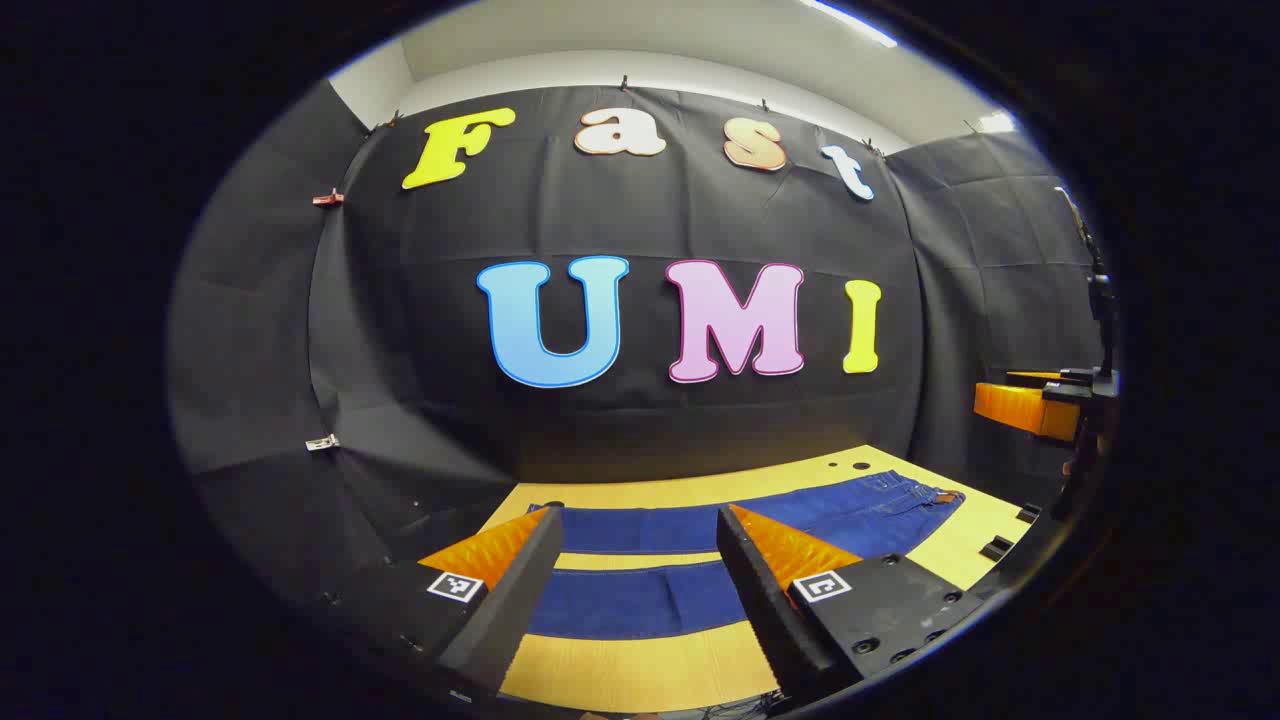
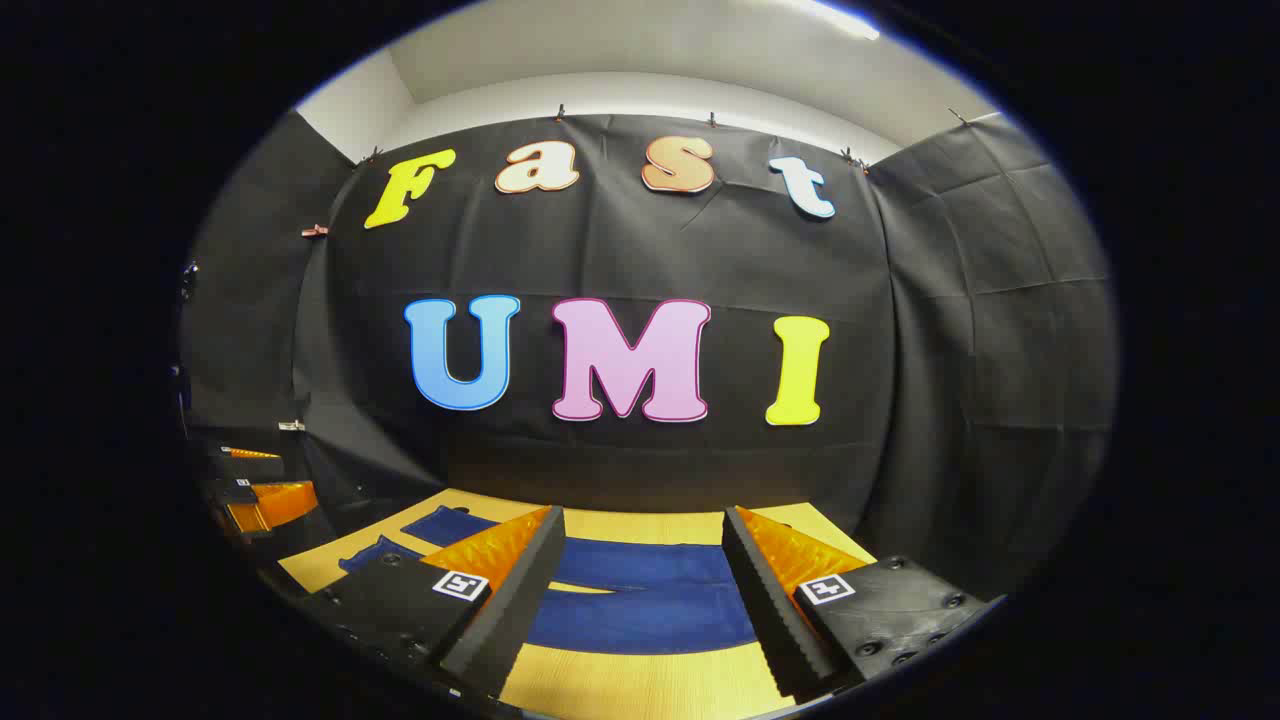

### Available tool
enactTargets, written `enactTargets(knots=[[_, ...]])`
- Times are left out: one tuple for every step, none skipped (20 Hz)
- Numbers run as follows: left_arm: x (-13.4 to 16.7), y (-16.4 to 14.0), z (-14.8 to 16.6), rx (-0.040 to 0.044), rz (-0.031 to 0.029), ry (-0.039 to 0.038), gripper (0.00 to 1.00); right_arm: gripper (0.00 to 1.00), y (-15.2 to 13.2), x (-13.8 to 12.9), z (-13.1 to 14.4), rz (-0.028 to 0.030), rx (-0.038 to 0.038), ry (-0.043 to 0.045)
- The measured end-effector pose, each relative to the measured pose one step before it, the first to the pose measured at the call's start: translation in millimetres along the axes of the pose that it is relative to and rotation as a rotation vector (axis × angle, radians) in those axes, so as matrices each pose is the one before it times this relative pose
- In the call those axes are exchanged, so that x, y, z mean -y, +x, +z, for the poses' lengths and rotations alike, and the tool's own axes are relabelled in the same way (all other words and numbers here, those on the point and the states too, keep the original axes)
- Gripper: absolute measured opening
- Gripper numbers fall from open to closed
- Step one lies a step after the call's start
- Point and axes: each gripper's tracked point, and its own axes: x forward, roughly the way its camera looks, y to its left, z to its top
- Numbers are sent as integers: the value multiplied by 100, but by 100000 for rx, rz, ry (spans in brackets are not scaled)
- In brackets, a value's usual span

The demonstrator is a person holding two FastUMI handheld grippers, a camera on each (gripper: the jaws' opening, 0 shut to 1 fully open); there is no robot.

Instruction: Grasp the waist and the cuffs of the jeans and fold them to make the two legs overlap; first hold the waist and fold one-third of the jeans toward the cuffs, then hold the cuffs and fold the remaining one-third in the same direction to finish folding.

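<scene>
The jeans (image 1: 700, 560) lie flat and unfolded on the wooden table (image 1: 640, 670), low in both views, legs apart. The left gripper (image 1: 640, 590) and the right gripper (image 2: 640, 590) hover above them, fingers spread wide, holding nothing. Square coded markers (image 1: 822, 585) sit on the fingers; no readable writing there.

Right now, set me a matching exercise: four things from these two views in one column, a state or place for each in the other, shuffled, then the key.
Column one:
1. jeans
2. table
3. left tool
4. right tool

Column two:
A. open, above the trouser legs, waist off to its right
B. wooden, under the denim
C. spread flat, legs apart
D. open, with the cuffs off to its left

Pairs: 1-C, 2-B, 3-A, 4-D
</scene>
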Motion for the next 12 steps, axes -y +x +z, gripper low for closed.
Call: enactTargets(knots=[[29,-59,53,575,-77,130,97,96,-126,91,-7,-106,-97,-71],[80,-34,70,103,-248,89,97,96,-83,13,45,19,114,129],[94,-64,-140,-232,-111,-55,97,96,-130,17,37,-127,-18,141],[75,-8,79,256,-114,-336,97,96,-17,46,74,92,401,202],[84,-83,29,311,-18,-497,97,99,-1,-42,175,118,509,14],[14,-86,163,500,-34,-439,97,96,20,13,97,80,409,-140],[17,-14,-129,-299,407,-118,97,96,27,-48,61,202,284,-142],[-203,51,-148,-140,787,-187,96,96,15,-82,-23,321,53,-136],[-56,68,-99,-245,253,-773,96,96,87,-75,8,455,16,-157],[-77,-40,-11,-332,229,-746,96,99,-7,-140,55,133,56,-208],[-243,22,-79,-30,403,-672,96,96,-34,-45,-39,4,61,-144],[-184,3,-70,-24,334,-98,96,96,55,-59,23,92,70,-11]])
